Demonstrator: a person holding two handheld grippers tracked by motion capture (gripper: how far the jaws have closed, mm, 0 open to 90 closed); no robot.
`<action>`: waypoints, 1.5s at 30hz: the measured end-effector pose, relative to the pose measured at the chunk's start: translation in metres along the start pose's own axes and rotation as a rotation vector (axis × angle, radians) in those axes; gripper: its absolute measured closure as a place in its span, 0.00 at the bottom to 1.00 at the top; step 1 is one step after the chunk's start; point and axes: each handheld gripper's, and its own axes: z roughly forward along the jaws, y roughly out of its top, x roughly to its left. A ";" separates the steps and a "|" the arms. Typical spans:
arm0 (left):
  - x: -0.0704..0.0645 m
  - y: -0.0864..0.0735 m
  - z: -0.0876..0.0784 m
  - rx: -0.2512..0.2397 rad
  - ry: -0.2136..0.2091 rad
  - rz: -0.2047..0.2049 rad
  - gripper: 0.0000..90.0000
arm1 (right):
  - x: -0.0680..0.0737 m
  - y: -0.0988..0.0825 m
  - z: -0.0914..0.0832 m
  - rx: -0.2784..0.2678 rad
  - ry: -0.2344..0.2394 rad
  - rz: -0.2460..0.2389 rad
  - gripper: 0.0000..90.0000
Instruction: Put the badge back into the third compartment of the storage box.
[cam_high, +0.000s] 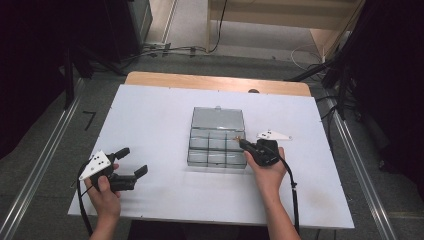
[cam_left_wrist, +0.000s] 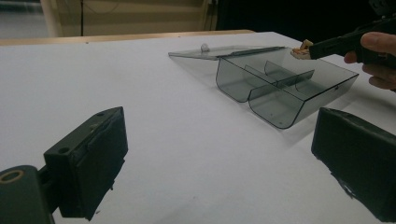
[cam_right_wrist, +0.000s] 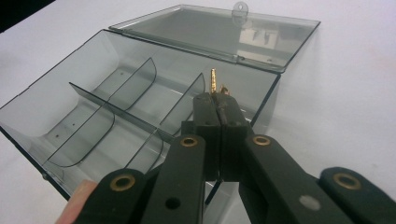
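Observation:
A clear grey compartment box (cam_high: 216, 164) lies in the middle of the white table (cam_high: 150, 115), its lid (cam_high: 218, 119) folded flat behind it. My right gripper (cam_high: 242, 143) is shut on a small brass-coloured piece (cam_right_wrist: 213, 78) and holds it over the box's back right compartment (cam_right_wrist: 187, 93). From the left gripper view, that piece (cam_left_wrist: 301, 49) sits at the right gripper's tip (cam_left_wrist: 314, 49) above the box's (cam_left_wrist: 280, 86) far corner. The compartments look empty. My left gripper (cam_high: 133, 161) stands open near the table's front left, with nothing between its jaws (cam_left_wrist: 219, 158).
Dividers (cam_right_wrist: 100, 114) split the box into several cells. Bare white table lies left of the box and in front of it. A wooden strip (cam_high: 215, 82) runs along the table's far edge. Cables lie on the floor (cam_high: 170, 50) beyond.

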 end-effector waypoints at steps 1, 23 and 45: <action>0.000 0.000 0.000 0.001 0.000 -0.001 0.05 | 0.000 0.000 0.001 0.003 0.002 0.003 0.96; 0.000 0.000 0.001 0.005 0.003 -0.004 0.05 | 0.003 -0.006 0.018 0.049 0.032 0.008 0.96; 0.000 0.000 0.001 0.004 0.003 -0.004 0.05 | 0.009 -0.009 0.000 -0.048 0.074 -0.030 0.59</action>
